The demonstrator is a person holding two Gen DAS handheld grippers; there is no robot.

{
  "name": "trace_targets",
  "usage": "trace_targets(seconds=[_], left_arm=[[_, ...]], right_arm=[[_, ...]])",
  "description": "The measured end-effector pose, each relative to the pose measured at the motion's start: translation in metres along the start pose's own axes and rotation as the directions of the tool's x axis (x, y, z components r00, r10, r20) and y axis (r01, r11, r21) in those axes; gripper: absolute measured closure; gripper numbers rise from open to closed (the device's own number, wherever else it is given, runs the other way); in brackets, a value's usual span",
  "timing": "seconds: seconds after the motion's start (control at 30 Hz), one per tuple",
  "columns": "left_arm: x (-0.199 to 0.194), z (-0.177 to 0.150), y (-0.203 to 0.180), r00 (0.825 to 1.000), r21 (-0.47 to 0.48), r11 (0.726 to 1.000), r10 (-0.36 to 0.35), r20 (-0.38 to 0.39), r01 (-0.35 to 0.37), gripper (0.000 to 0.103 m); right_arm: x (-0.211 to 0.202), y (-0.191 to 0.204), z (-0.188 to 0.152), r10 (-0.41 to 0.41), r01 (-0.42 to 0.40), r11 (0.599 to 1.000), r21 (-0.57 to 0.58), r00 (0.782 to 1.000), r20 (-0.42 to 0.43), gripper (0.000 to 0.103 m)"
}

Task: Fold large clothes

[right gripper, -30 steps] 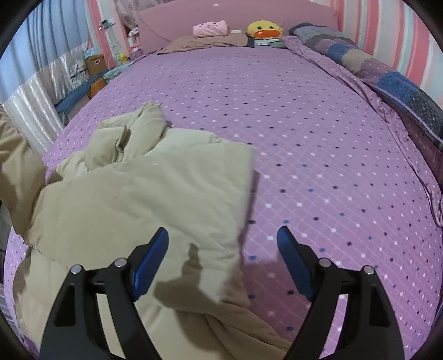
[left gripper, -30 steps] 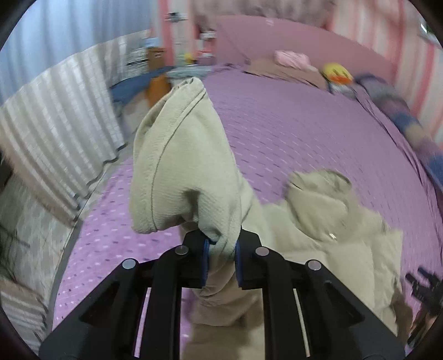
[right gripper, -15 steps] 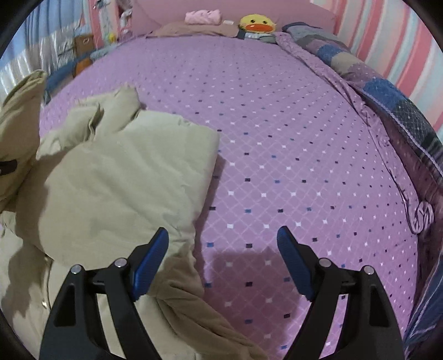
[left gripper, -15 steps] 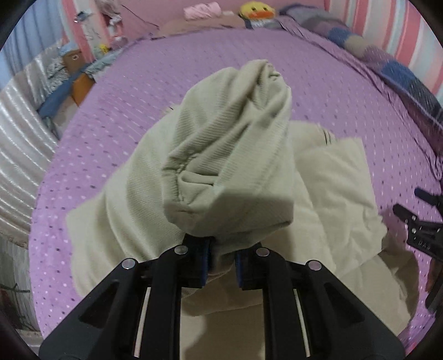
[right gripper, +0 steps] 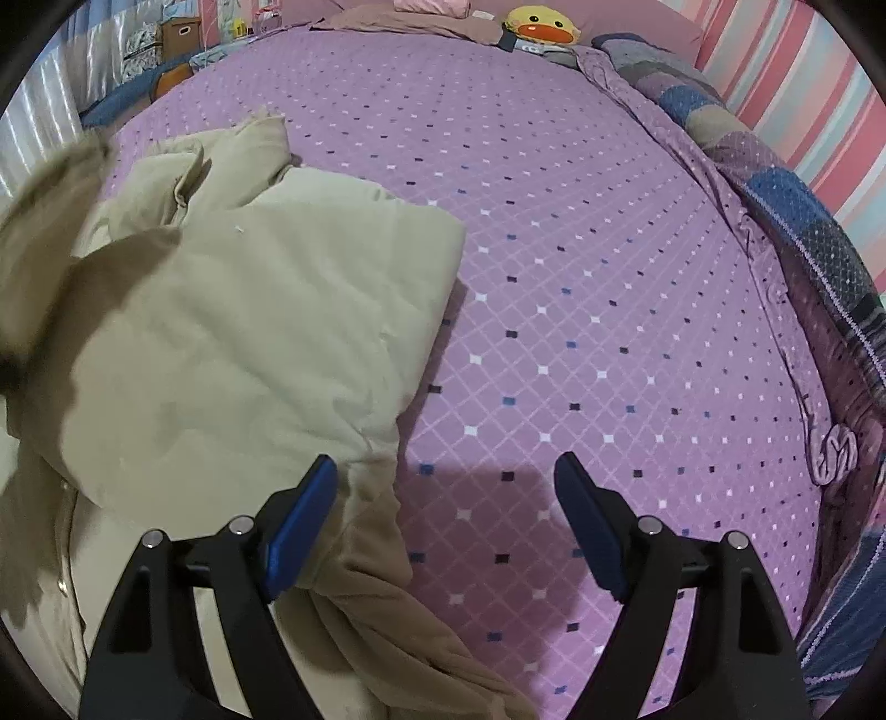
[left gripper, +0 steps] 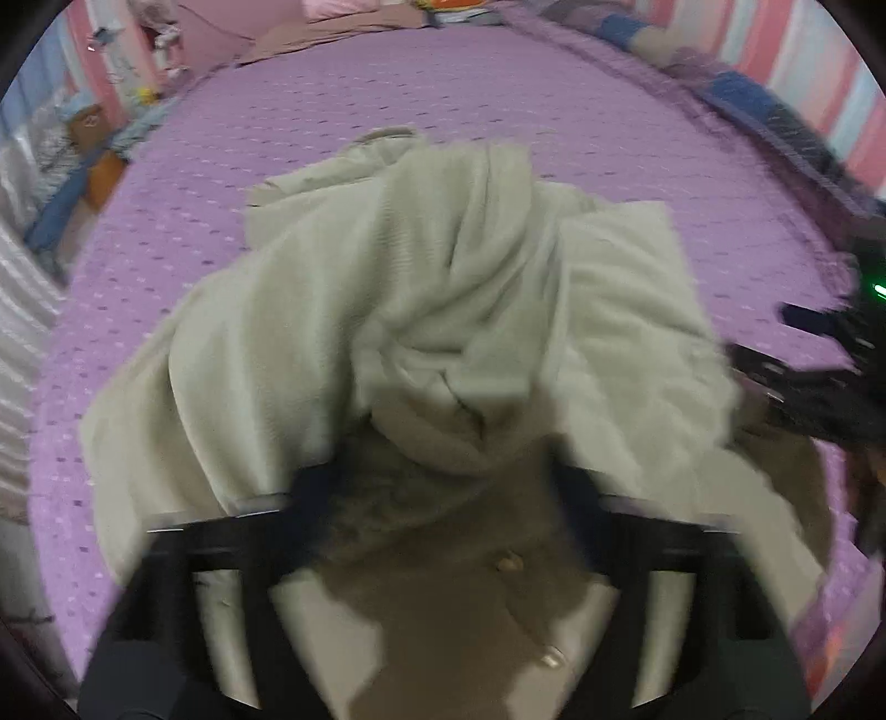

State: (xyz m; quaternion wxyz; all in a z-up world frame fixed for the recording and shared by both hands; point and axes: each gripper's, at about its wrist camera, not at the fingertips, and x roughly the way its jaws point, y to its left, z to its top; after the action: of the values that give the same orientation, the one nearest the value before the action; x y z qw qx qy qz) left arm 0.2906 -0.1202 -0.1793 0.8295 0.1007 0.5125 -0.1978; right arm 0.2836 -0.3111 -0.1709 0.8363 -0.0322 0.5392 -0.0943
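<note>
Purple dotted bed (right gripper: 554, 232); pink-striped wall (right gripper: 786, 72); pink headboard (right gripper: 637, 16)

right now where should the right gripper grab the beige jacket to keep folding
Judging by its pose, the loose twisted hem end of the beige jacket beside the open right gripper; come from above, sliding left, since it lies flat on the bedsheet.

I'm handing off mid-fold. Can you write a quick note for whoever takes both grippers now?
Left gripper: fingers have just been opening, sleeve released, nothing pinched.
Right gripper: open, empty, over the jacket's right edge.
Beige jacket: on the purple bedspread, near the foot of the bed.
Done: the sleeve is laid inward over the body.
Left: smooth the bunched sleeve, then finish folding the body.
</note>
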Motion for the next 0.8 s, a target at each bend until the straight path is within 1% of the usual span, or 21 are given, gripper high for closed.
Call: trace_targets(seconds=[0.03, 0.07, 0.13, 0.23, 0.27, 0.33, 0.43, 0.5, 0.57, 0.63, 0.7, 0.73, 0.8], left_arm=[[-0.01, -0.008, 0.0, 0.999, 0.003, 1.0, 0.002, 0.033, -0.002, 0.003], [-0.017, -0.015, 0.0, 0.999, 0.015, 1.0, 0.005, 0.049, -0.005, 0.003], [-0.025, -0.027, 0.005, 0.999, 0.023, 1.0, 0.01, 0.05, -0.011, 0.003], [-0.036, -0.046, 0.027, 0.995, 0.024, 0.997, 0.076, 0.061, -0.078, 0.003], [-0.039, -0.053, 0.041, 0.991, 0.017, 0.993, 0.116, 0.063, -0.117, 0.003], [-0.044, -0.063, 0.066, 0.984, -0.004, 0.986, 0.167, 0.059, -0.168, 0.003], [-0.055, -0.078, 0.117, 0.97, -0.052, 0.97, 0.24, 0.045, -0.238, 0.003], [-0.058, -0.087, 0.151, 0.959, -0.084, 0.957, 0.281, 0.028, -0.278, 0.003], [-0.058, -0.094, 0.182, 0.945, -0.123, 0.939, 0.326, 0.007, -0.322, 0.003], [-0.057, -0.101, 0.209, 0.941, -0.177, 0.925, 0.337, -0.02, -0.335, 0.003], [-0.058, -0.111, 0.234, 0.942, -0.235, 0.913, 0.332, -0.042, -0.332, 0.003], [-0.057, -0.113, 0.239, 0.942, -0.255, 0.907, 0.332, -0.051, -0.334, 0.003], [-0.059, -0.122, 0.251, 0.945, -0.296, 0.899, 0.321, -0.058, -0.323, 0.003]], right_arm=[[-0.002, -0.001, 0.0, 0.005, -0.005, 1.0, 0.004, 1.0, 0.003, 0.022], [-0.004, -0.002, -0.001, 0.01, -0.01, 1.0, 0.008, 1.0, 0.004, 0.022], [-0.007, -0.002, -0.001, 0.025, -0.025, 1.0, 0.019, 1.0, 0.005, 0.022], [-0.019, 0.003, -0.001, 0.054, -0.055, 0.998, 0.02, 0.998, 0.023, 0.022], [-0.023, 0.007, 0.0, 0.061, -0.062, 0.998, 0.017, 0.998, 0.03, 0.022], [-0.034, 0.017, 0.004, 0.088, -0.089, 0.996, 0.01, 0.995, 0.053, 0.022], [-0.057, 0.041, 0.014, 0.16, -0.16, 0.987, -0.011, 0.982, 0.098, 0.022], [-0.073, 0.063, 0.023, 0.228, -0.226, 0.974, -0.031, 0.966, 0.124, 0.022], [-0.084, 0.088, 0.029, 0.294, -0.289, 0.956, -0.056, 0.947, 0.13, 0.022], [-0.085, 0.113, 0.033, 0.338, -0.331, 0.94, -0.076, 0.934, 0.114, 0.022], [-0.078, 0.133, 0.033, 0.36, -0.354, 0.932, -0.082, 0.929, 0.085, 0.023], [-0.074, 0.141, 0.033, 0.364, -0.359, 0.93, -0.08, 0.929, 0.068, 0.026], [-0.056, 0.152, 0.033, 0.362, -0.361, 0.931, -0.063, 0.932, 0.015, 0.053]])
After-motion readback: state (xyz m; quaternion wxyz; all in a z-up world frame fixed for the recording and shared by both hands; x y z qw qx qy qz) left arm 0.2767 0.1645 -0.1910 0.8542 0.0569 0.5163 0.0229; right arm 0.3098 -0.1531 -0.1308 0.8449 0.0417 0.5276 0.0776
